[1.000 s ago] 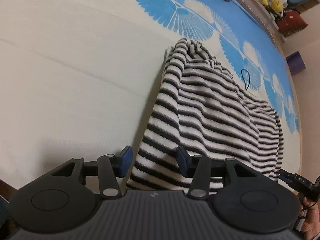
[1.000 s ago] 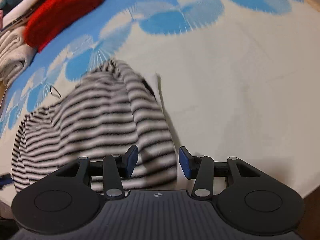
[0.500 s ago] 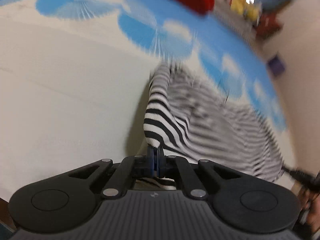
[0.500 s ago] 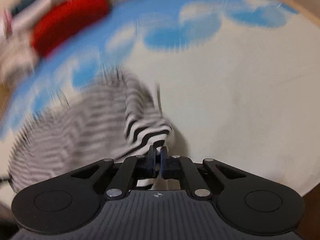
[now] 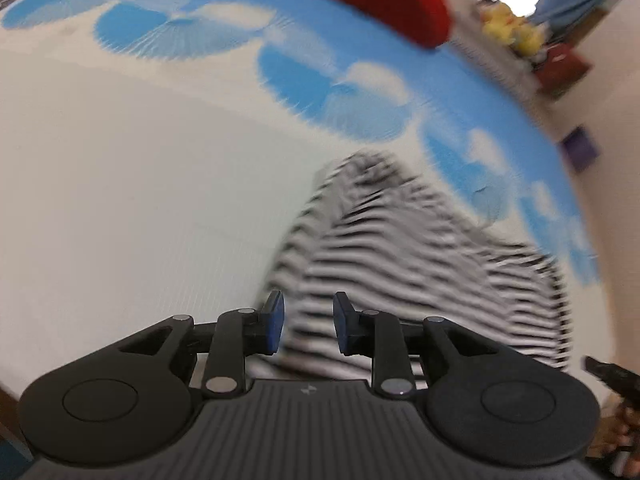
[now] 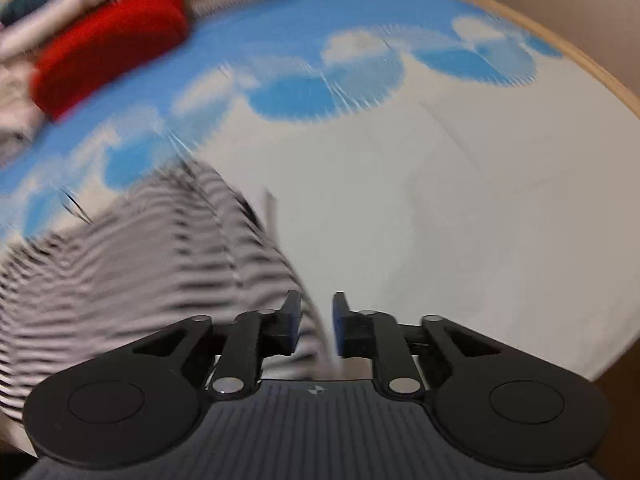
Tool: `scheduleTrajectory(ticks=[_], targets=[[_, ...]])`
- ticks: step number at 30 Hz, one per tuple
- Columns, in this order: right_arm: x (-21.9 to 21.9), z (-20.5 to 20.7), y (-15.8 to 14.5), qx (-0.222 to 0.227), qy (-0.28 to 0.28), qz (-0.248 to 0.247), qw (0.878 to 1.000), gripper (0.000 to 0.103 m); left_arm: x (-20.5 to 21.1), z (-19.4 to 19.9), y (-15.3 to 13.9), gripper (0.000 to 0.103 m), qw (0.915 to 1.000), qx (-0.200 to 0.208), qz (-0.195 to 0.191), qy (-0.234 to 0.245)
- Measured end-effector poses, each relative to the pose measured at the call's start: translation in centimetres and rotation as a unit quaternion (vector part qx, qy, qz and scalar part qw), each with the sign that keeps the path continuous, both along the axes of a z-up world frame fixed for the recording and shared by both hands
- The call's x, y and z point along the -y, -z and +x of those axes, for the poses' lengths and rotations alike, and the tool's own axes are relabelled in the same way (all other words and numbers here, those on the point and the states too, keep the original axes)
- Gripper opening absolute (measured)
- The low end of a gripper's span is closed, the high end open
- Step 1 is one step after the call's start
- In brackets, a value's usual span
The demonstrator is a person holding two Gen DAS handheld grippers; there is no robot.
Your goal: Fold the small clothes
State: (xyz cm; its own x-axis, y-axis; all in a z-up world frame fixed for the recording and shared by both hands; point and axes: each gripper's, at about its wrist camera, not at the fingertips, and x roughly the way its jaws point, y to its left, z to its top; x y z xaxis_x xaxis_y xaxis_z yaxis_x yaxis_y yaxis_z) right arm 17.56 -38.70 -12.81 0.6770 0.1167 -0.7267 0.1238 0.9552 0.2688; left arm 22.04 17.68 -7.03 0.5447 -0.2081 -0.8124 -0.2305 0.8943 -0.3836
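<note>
Opening just now, both grippers [image 5: 308,328] [image 6: 316,326] released; blurred, seemingly knit striped garment [image 5: 400,248] rumpled.

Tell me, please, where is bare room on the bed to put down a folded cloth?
The plain white sheet is free, between the striped garment and the wooden bed edge. In the left wrist view, white sheet beside the garment is bare too. The far end is crowded: a red item and piled clothes.

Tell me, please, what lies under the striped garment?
The striped garment rests on a white sheet with blue fan prints. Anything beneath its folded layers is covered and cannot be seen.
</note>
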Motion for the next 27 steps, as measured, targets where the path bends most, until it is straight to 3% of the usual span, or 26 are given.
scheduleTrajectory(ticks=[3, 6, 8, 11, 13, 15, 20, 24, 27], targets=[[-1.0, 0.3, -0.4, 0.016, -0.051, 0.035, 0.998, 0.023, 2.2, 0.9, 0.0, 0.028, 0.999, 0.005, -0.01, 0.043], [-2.7, 1.1, 0.6, -0.015, -0.112, 0.056, 0.992, 0.035, 4.6, 1.7, 0.8, 0.028, 0.9961, -0.017, 0.001, 0.086], [-4.5, 1.5, 1.7, -0.052, -0.14, 0.015, 0.989, 0.045, 6.4, 2.5, 1.5, 0.031, 0.9938, -0.031, 0.015, 0.106], [-6.2, 1.9, 4.1, -0.119, -0.147, -0.058, 0.98, 0.047, 7.9, 3.0, 4.1, 0.037, 0.9885, -0.094, 0.054, 0.106], [-6.5, 2.1, 4.2, -0.112, -0.149, -0.065, 0.98, 0.047, 8.1, 3.5, 5.1, 0.037, 0.9861, -0.123, 0.063, 0.092], [-6.4, 2.1, 3.6, -0.098, -0.142, -0.059, 0.983, 0.047, 8.1, 3.8, 4.5, 0.037, 0.9887, -0.11, 0.062, 0.081], [-6.1, 1.9, 1.0, -0.023, -0.118, -0.038, 0.992, 0.047, 8.6, 3.8, 1.9, 0.037, 0.9963, -0.023, 0.058, 0.058], [-6.6, 2.9, -0.1, 0.025, -0.097, -0.019, 0.995, 0.049, 10.6, 4.2, 0.6, 0.037, 0.9944, 0.038, 0.07, 0.07], [-7.7, 4.3, -0.1, 0.025, -0.097, -0.006, 0.995, 0.051, 12.4, 5.1, 0.8, 0.037, 0.9921, 0.043, 0.08, 0.087]])
